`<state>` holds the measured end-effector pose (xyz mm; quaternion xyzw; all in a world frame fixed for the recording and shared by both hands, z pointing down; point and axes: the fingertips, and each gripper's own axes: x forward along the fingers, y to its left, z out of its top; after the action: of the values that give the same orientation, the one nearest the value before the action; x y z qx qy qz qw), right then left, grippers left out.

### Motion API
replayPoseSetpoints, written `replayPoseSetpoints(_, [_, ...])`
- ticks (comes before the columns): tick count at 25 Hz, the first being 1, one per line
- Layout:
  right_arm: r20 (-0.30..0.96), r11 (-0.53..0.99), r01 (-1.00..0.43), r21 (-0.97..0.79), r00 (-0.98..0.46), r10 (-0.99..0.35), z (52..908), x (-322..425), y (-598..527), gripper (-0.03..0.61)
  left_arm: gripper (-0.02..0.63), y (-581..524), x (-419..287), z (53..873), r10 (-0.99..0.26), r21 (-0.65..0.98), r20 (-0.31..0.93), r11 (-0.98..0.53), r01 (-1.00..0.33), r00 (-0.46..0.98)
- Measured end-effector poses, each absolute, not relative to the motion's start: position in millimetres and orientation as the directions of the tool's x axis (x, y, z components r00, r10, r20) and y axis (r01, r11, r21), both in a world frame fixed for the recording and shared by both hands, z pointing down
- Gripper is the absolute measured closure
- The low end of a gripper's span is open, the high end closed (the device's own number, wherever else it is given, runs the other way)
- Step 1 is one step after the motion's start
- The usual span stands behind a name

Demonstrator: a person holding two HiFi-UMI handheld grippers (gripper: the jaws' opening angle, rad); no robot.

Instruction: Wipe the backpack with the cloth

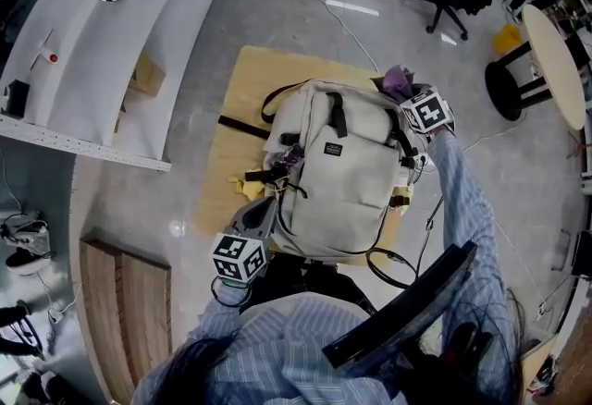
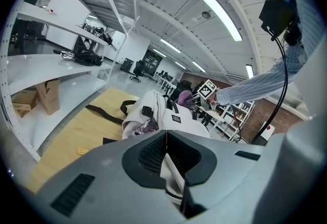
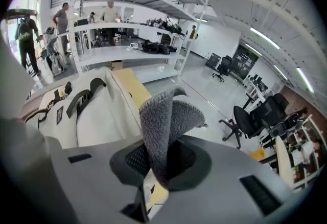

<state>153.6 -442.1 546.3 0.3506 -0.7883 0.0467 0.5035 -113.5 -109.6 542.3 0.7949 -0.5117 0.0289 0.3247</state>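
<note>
On the counter (image 1: 231, 140) lies the backpack (image 1: 338, 172). Your left claw (image 2: 166, 141) is pinched shut on its pale fabric. Your right claw (image 3: 156, 164) clamps the grey cloth (image 3: 166, 115) at its top corner.

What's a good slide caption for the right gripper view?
Grey cloth pinched in the right gripper, backpack lying at left.

The backpack (image 1: 342, 181) hides much of the wooden board (image 1: 236, 107).
</note>
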Motion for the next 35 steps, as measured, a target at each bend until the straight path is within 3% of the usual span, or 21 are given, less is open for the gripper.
replayPoseSetpoints(35, [0.814,0.955,-0.176,0.237,-0.501,-0.295,545.4,-155.4,-410.4,0.529,0.609,-61.8,-226.9,553.1,-0.890,0.497,0.391,-0.013,-0.868,0.236])
